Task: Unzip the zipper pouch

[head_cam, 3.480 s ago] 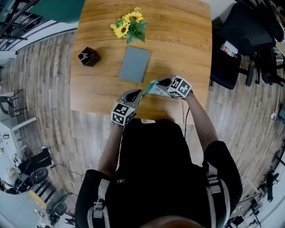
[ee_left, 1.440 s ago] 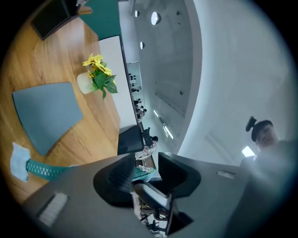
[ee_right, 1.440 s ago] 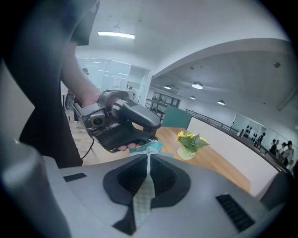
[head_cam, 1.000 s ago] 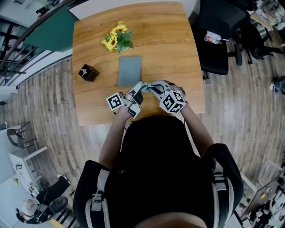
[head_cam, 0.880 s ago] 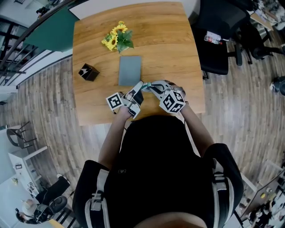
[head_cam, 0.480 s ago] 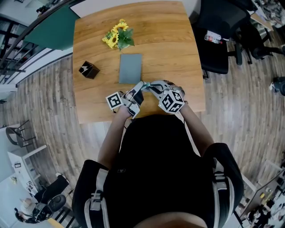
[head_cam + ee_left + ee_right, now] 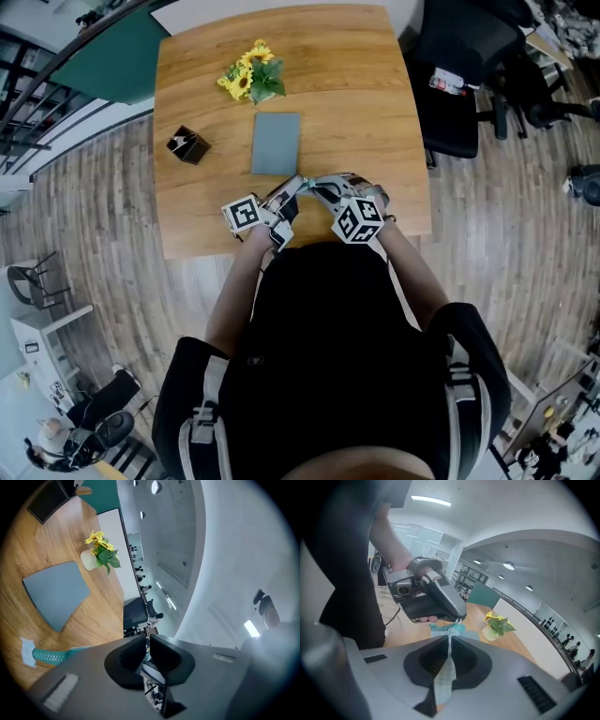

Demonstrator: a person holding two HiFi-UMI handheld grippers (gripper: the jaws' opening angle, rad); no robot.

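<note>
Between the right gripper's jaws: a pale checked strip of the zipper pouch, pinched flat, jaws closed tight on it. Strip runs back along the jaw slot toward the camera. Just past those fingertips the pouch turns teal and bunches up.

Left gripper comes in from beyond the right fingertips, nose down. Its tips meet the teal bunch. A hand is wrapped under its body.

Left gripper's own view: jaws have just been closing and now stand almost together, only a thin slit left. A small pale sliver shows in the slit; cannot make out what it is. Teal zipper tape runs out to the left of the jaws and passes behind the left jaw. It ends in a white tab that hangs above the wood.

Head view: pouch is strung between the two sets of fingertips, above the near edge of the wooden table.

Beyond the fingertips, apart from them:
- grey pad, flat on the table
- yellow flowers further out, past the pad
- small black box, off to the left of the pad
</note>
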